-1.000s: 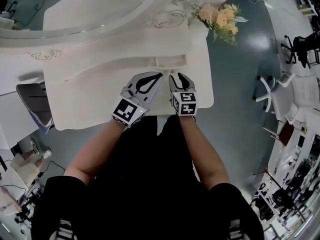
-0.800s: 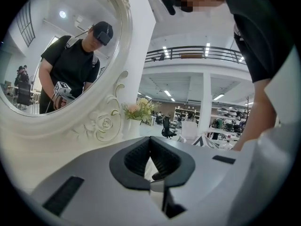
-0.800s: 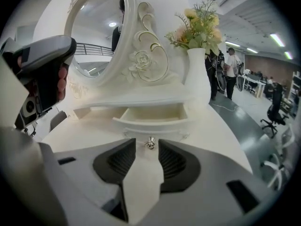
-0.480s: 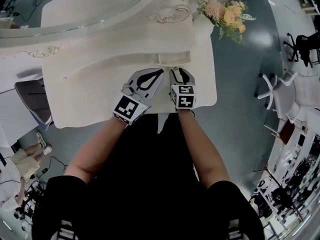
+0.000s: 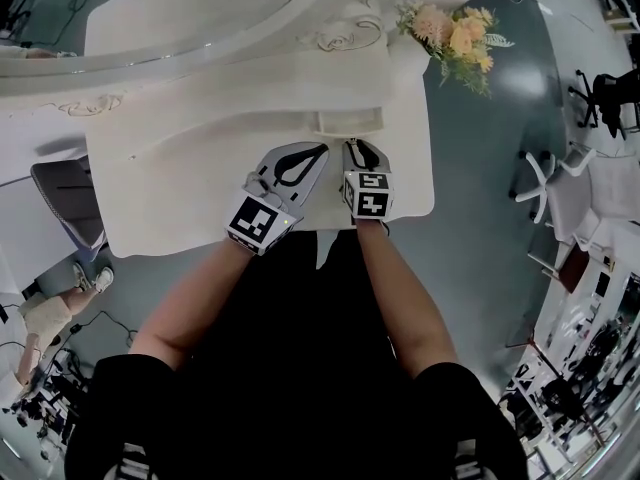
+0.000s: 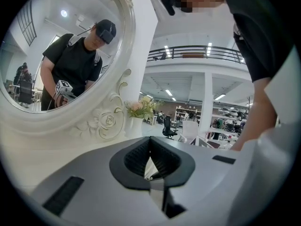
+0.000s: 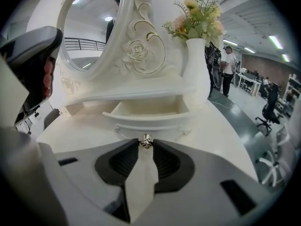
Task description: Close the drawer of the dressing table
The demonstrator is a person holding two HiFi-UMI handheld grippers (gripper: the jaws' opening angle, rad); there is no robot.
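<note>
The white dressing table (image 5: 200,168) has a small drawer (image 5: 350,120) standing open under the mirror's base. In the right gripper view the open drawer (image 7: 148,108) shows an empty inside and a small metal knob (image 7: 147,141) on its front. My right gripper (image 5: 362,150) reaches that front. Its jaws are closing, and the tips of the right gripper (image 7: 147,143) touch the knob on both sides. My left gripper (image 5: 318,152) hovers just to the left over the tabletop. In its own view the left gripper (image 6: 150,139) is shut with nothing in it.
An oval mirror (image 5: 180,18) in a carved frame stands at the back of the table. A white vase of flowers (image 5: 455,33) is at the back right corner, close to the drawer. A chair (image 5: 65,203) stands at the table's left and office chairs (image 5: 545,178) to the right.
My right gripper has sunk a little onto the drawer's knob and its jaws have narrowed. The left gripper has stayed where it was.
</note>
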